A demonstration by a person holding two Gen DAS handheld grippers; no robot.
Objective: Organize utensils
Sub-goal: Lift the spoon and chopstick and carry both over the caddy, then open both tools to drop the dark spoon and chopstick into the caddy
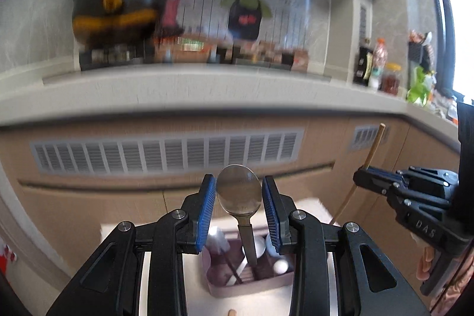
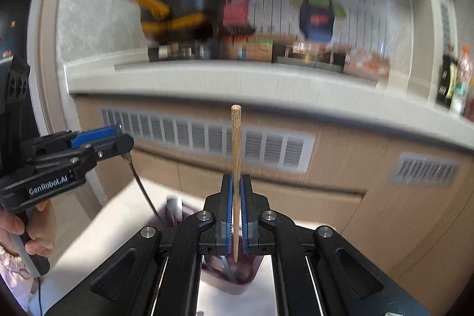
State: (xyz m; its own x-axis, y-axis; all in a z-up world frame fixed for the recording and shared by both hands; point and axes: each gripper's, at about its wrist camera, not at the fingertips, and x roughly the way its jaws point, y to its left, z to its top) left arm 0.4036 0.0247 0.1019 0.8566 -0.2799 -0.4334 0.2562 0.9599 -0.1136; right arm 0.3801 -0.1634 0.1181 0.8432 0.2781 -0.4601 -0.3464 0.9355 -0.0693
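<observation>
The left gripper holds a metal spoon (bowl end up). The right gripper squeezes a wooden chopstick above the pink holder.

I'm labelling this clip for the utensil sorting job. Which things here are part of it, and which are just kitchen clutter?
Part of the job:
- metal spoon, in the left gripper
- wooden chopstick, in the right gripper
- pink utensil holder

Just lying about:
- pots on the counter
- bottles
- wall poster
</observation>
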